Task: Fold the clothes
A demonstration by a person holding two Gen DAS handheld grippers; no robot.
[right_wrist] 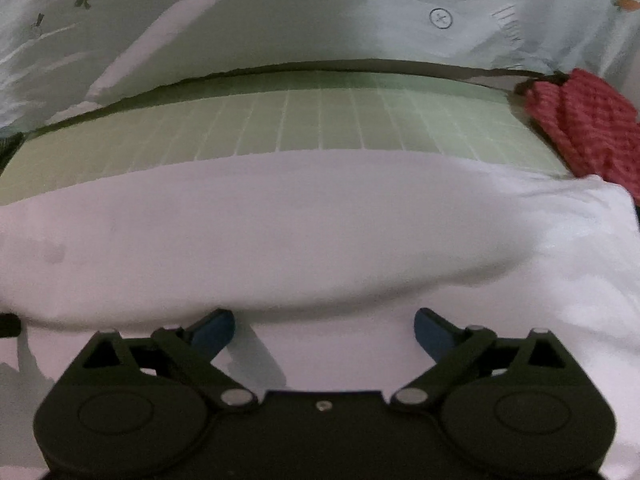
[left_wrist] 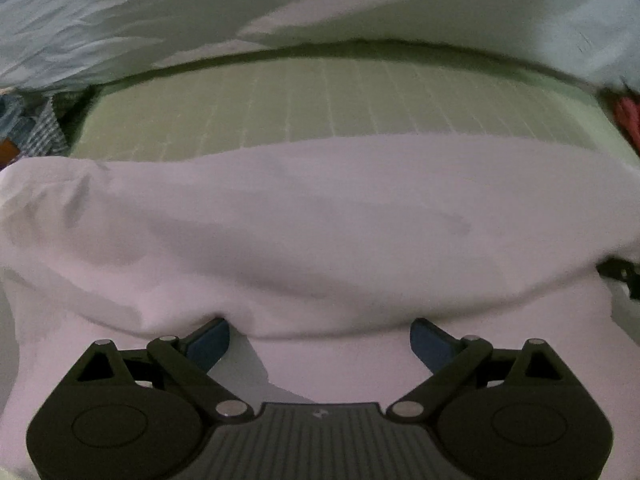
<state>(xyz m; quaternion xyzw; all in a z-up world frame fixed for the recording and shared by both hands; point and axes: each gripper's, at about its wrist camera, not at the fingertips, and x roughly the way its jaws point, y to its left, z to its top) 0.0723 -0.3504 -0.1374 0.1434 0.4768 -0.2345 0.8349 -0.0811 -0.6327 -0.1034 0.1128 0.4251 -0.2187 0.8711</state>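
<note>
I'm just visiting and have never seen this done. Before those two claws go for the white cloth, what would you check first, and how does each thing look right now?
1. Left gripper open: ok, jaws spread wide.
2. Right gripper open: ok, jaws spread wide.
3. Nothing caught in either gripper: ok, both gaps show only cloth lying beneath.
4. White garment has a fold edge just ahead of the fingers: ok, seen in both views.
5. Green grid mat free beyond the garment: ok, though the red knitted item sits at its right edge.
6. Garment's layers lying flat and aligned underneath: cannot tell.
</note>
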